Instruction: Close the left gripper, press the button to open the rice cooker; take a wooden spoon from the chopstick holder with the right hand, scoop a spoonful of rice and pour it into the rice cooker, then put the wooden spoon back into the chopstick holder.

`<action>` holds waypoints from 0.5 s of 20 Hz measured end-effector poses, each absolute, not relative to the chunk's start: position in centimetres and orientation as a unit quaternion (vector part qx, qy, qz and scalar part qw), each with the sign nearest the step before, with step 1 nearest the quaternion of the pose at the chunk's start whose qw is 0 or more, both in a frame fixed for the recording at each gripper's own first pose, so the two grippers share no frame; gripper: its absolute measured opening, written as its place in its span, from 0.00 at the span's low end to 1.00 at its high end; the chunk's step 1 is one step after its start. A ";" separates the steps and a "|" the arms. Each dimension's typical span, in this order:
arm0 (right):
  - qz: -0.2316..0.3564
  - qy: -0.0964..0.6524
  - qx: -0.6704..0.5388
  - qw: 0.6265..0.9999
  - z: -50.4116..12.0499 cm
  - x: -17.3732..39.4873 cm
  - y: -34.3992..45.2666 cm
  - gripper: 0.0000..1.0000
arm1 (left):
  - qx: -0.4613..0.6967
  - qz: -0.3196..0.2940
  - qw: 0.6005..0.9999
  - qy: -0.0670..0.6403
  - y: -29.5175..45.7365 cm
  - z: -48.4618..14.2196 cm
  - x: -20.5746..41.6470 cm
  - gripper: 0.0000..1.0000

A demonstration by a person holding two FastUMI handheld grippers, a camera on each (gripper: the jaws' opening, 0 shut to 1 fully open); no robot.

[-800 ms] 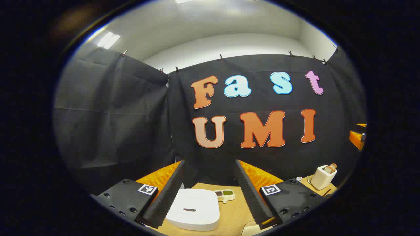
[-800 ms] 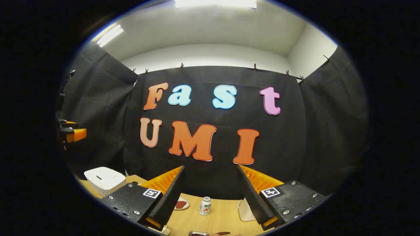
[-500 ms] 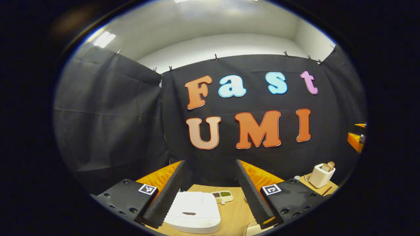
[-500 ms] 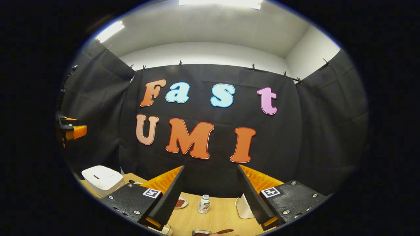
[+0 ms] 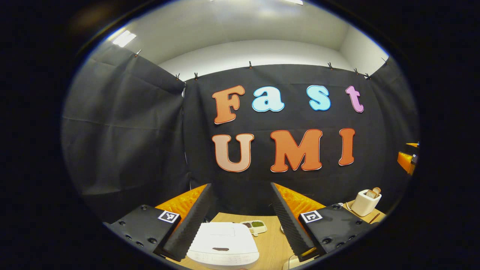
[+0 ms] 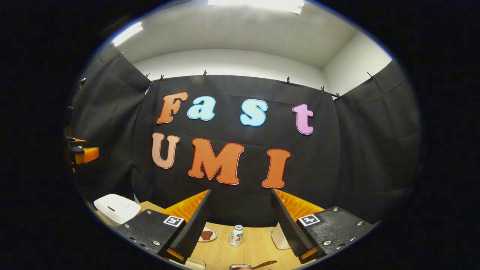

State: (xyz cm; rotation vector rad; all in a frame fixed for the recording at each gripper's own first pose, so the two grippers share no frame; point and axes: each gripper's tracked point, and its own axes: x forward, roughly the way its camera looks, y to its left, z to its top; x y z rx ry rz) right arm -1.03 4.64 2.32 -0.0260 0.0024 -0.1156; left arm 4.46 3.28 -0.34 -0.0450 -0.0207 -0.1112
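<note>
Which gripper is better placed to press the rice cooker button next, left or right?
Left, probably. In the left gripper view the closed rice cooker lies just ahead between the open left gripper's fingers. In the right gripper view it sits far off to the side; the right gripper faces a small bottle.

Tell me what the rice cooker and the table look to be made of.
Rice cooker: probably plastic, going by its smooth white matte shell and rounded moulded edges.
Table: light wood or wood-look laminate; faint grain lines show, and which of the two is unclear.
</note>
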 end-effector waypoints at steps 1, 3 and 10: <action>-0.062 0.002 -0.015 0.998 2.4 -1.1 4.5 0.95 | -0.027 -0.059 0.998 -0.014 3.2 -0.1 4.6 1.00; -0.067 0.004 -0.016 0.998 2.3 -1.2 4.3 0.95 | -0.036 -0.063 0.997 -0.016 3.2 0.1 4.9 1.00; -0.084 0.017 -0.014 0.996 1.5 -2.2 3.2 0.95 | -0.038 -0.054 0.998 -0.010 4.4 -0.1 5.9 0.99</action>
